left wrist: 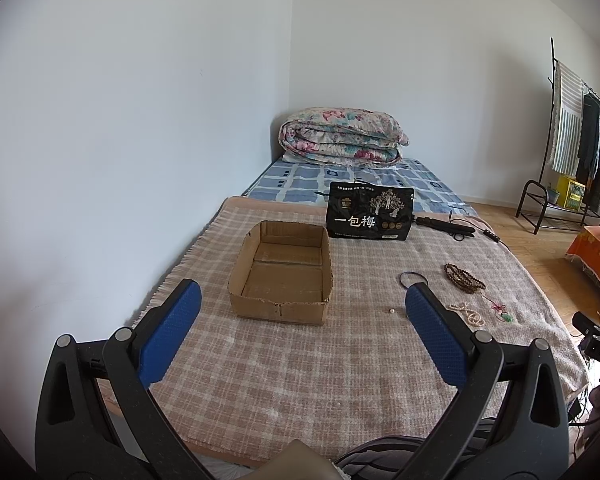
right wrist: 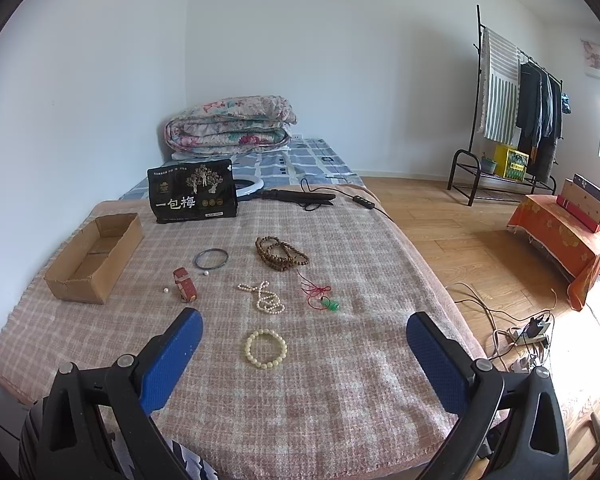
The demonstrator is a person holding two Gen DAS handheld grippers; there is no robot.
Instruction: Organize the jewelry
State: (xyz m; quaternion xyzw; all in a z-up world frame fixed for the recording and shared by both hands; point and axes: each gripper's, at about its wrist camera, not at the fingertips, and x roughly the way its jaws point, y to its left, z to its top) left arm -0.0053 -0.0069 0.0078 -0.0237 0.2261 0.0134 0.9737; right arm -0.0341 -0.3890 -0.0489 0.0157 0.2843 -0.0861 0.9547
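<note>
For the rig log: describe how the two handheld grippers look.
Both match. The left gripper and right gripper each have two flat fingers faced with blue, finely dimpled pads, carried on black plastic linkage arms with triangular cut-outs and round silver pivot pins. No cable on the grippers, sleeve or hand shows.

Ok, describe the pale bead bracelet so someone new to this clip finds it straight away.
Start at the plaid blanket on the bed, then look to its near edge, between the right tongs. The bracelet lies flat there, alone. It is a closed ring of large cream beads, unlike the tangled pearl strand of far smaller beads beyond it.
</note>
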